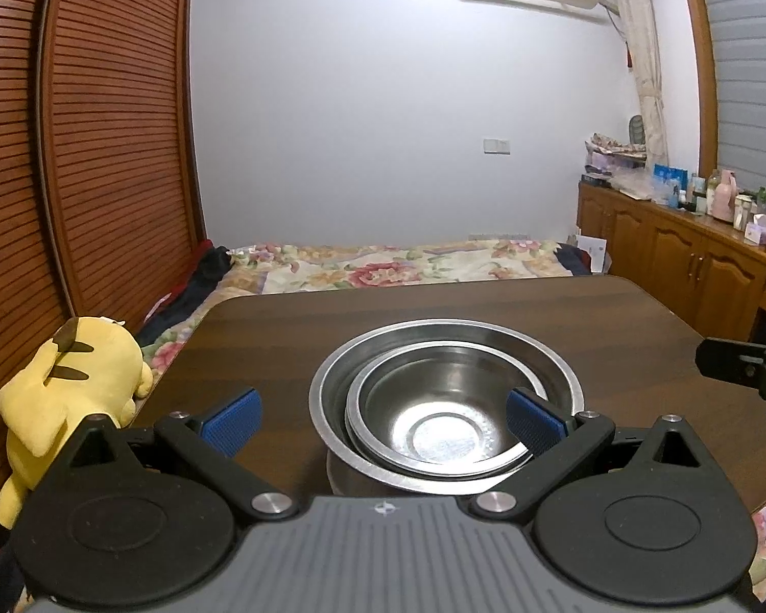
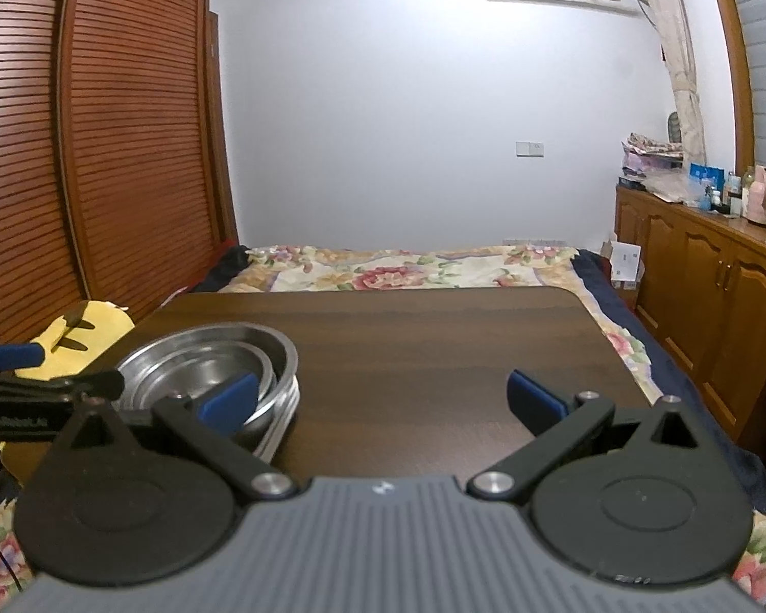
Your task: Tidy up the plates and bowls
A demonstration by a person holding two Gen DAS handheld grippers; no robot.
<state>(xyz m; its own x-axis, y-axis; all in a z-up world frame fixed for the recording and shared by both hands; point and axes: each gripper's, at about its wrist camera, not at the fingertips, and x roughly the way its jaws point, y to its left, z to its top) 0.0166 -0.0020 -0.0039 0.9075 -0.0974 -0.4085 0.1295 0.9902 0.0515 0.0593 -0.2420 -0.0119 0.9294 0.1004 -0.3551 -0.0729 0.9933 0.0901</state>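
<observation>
Nested steel bowls stand on the dark wooden table (image 1: pixel 613 337): a smaller bowl (image 1: pixel 444 424) sits tilted inside a larger bowl (image 1: pixel 424 347). My left gripper (image 1: pixel 383 419) is open just in front of the stack, its right blue pad over the smaller bowl's near right rim, its left pad over bare table. In the right wrist view the same stack (image 2: pixel 214 362) is at the left, and my right gripper (image 2: pixel 383 401) is open over bare table (image 2: pixel 434 337), its left pad in front of the stack's rim. Nothing is held by either gripper.
A yellow plush toy (image 1: pixel 71 398) lies off the table's left edge. A floral bedspread (image 1: pixel 383 265) stretches behind the table. Wooden cabinets (image 2: pixel 715 276) with clutter line the right wall; slatted wardrobe doors (image 1: pixel 102 127) stand at the left. The other gripper's tip (image 1: pixel 745 362) shows at the right.
</observation>
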